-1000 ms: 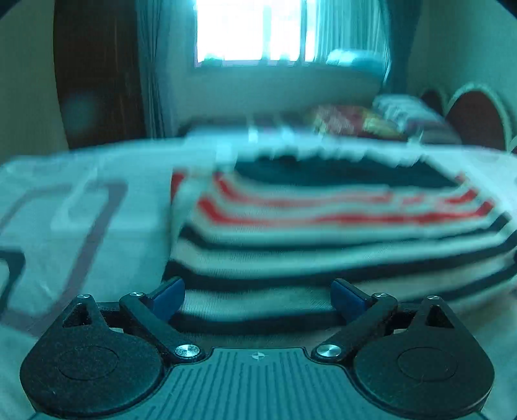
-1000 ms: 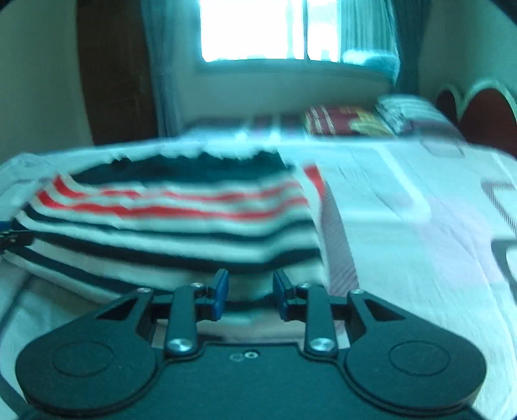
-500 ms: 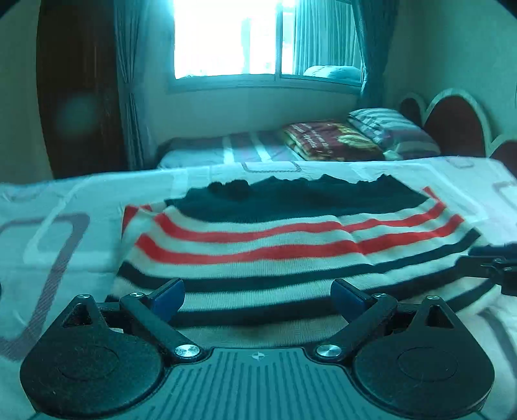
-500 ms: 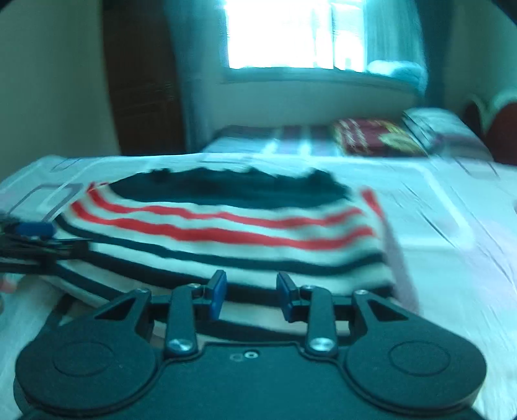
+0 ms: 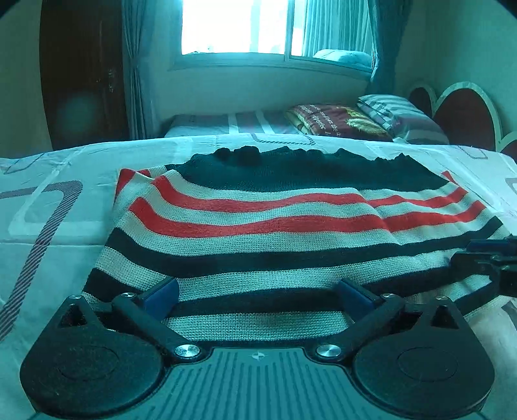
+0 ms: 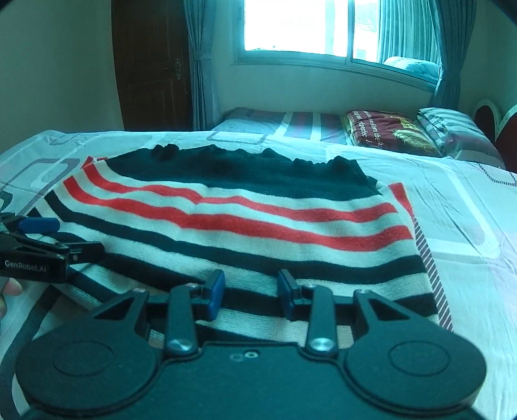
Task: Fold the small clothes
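A striped knit sweater (image 5: 274, 232), cream with red and dark stripes, lies spread flat on the bed; it also shows in the right wrist view (image 6: 245, 226). My left gripper (image 5: 258, 297) is wide open just above the sweater's near hem, holding nothing. My right gripper (image 6: 250, 292) is partly open over the near hem, also holding nothing. The right gripper shows at the right edge of the left wrist view (image 5: 488, 258), and the left gripper at the left edge of the right wrist view (image 6: 42, 245).
The white bed sheet (image 5: 58, 210) with grey line patterns surrounds the sweater. A second bed with a red folded blanket (image 5: 336, 121) and striped pillow (image 5: 397, 113) lies behind. A dark door (image 6: 152, 64) and a window (image 6: 310, 26) are at the far wall.
Both grippers have drawn back and lifted slightly from the sweater's near hem. The sweater now lies flat and settled, and the right gripper has opened wider.
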`<action>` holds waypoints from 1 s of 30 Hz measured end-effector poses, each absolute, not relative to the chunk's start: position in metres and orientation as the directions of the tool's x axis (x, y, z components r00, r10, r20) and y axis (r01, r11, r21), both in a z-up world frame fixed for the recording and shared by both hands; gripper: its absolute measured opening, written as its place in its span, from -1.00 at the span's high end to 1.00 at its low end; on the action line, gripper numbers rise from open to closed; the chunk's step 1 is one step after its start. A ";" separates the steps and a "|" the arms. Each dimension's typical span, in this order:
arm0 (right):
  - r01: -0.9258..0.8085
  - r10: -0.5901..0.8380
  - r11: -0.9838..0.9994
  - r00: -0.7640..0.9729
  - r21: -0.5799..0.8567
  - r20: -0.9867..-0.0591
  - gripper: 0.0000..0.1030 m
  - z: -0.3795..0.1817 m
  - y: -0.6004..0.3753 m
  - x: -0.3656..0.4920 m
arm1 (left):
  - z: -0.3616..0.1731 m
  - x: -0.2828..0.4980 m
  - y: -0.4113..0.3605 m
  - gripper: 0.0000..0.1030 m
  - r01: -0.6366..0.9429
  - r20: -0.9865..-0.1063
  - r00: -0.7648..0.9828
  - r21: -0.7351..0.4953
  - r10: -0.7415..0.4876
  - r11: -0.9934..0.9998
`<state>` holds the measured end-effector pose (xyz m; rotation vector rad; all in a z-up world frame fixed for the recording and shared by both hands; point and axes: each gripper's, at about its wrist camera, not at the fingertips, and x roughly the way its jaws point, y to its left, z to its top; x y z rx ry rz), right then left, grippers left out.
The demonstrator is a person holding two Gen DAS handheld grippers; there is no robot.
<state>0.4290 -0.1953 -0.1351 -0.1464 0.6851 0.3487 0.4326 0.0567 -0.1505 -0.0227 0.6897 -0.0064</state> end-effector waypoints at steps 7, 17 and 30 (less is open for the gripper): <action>-0.314 0.206 0.947 0.748 -0.063 -0.631 0.32 -0.129 -0.218 0.430 | -0.154 0.431 0.062 -1.00 0.022 -0.630 0.776 -0.027 -0.034 0.999; -0.266 0.165 0.963 0.727 -0.051 -0.666 0.30 -0.134 -0.245 0.430 | -0.159 0.432 0.068 -1.00 0.036 -0.625 0.778 -0.043 -0.055 0.998; -0.356 0.312 0.933 0.726 0.053 -0.613 0.67 -0.102 -0.231 0.396 | -0.158 0.353 0.124 -0.86 -0.246 -0.622 0.773 -0.481 -0.129 0.842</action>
